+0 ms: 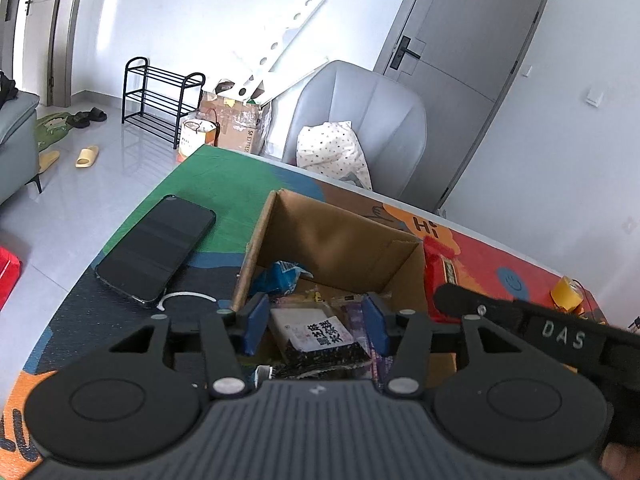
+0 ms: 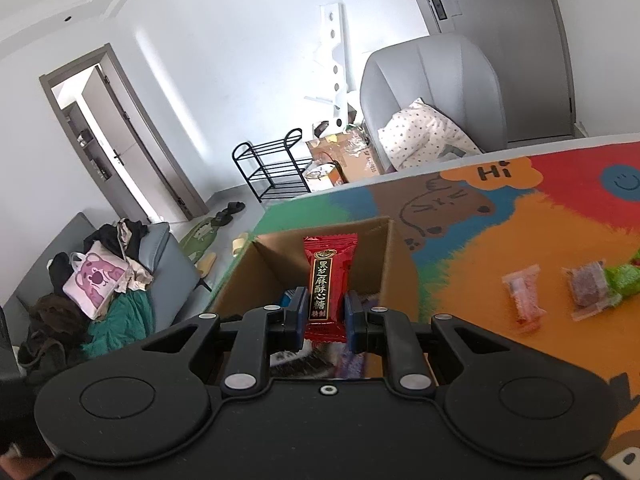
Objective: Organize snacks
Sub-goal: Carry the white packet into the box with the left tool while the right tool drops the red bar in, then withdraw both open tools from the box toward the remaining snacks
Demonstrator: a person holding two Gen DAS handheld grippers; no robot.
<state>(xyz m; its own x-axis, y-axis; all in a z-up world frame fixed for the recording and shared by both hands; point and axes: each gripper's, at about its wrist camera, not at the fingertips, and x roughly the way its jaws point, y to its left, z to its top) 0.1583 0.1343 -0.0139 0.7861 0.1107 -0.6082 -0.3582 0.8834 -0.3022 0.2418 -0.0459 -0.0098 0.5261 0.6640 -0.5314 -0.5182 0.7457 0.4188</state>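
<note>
An open cardboard box (image 1: 340, 236) stands on the colourful table mat and holds several snack packets. My left gripper (image 1: 316, 322) hangs over its near side, jaws apart. A black-and-white packet (image 1: 320, 336) lies in the box between the blue pads, and neither pad presses on it. My right gripper (image 2: 322, 316) is shut on a red candy packet (image 2: 326, 280), held upright over the box (image 2: 396, 264). In the left wrist view that right gripper (image 1: 444, 300) reaches in from the right with the red packet (image 1: 438, 268) by the box's right wall.
A black phone (image 1: 156, 248) lies on the mat left of the box. Loose pink (image 2: 522, 296), brown (image 2: 588, 288) and green (image 2: 622, 276) snack packets lie on the mat to the right. A yellow item (image 1: 566, 292) sits at the far right. A grey chair (image 1: 360, 112) stands behind the table.
</note>
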